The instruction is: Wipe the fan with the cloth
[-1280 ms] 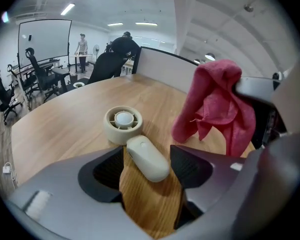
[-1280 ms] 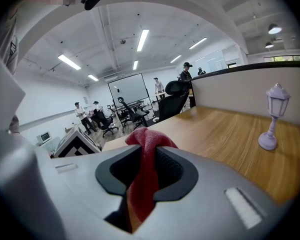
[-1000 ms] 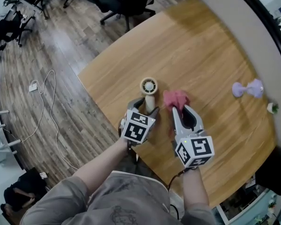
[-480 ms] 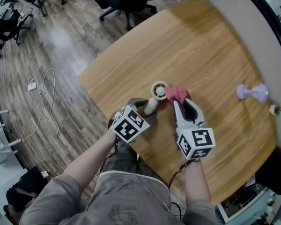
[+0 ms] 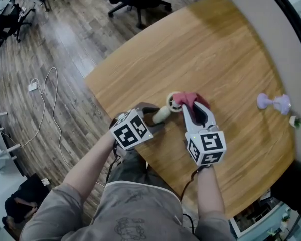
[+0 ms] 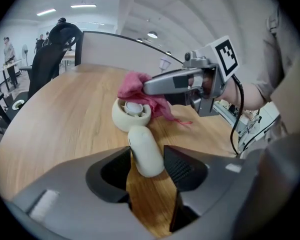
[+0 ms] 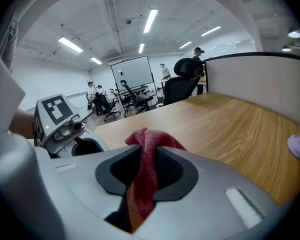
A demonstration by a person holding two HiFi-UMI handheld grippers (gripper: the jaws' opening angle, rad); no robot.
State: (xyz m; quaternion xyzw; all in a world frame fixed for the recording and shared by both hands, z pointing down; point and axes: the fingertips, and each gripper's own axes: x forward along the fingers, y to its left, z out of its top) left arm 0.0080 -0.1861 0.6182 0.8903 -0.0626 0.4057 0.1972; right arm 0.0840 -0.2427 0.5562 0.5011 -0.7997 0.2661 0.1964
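While your left gripper (image 6: 147,160), jaws having just been closing, clasps only the handle tip of the fan (image 6: 131,116) on the table (image 5: 226,54), the cloth (image 7: 142,184) clenched in your right gripper (image 7: 148,156) may shove it loose
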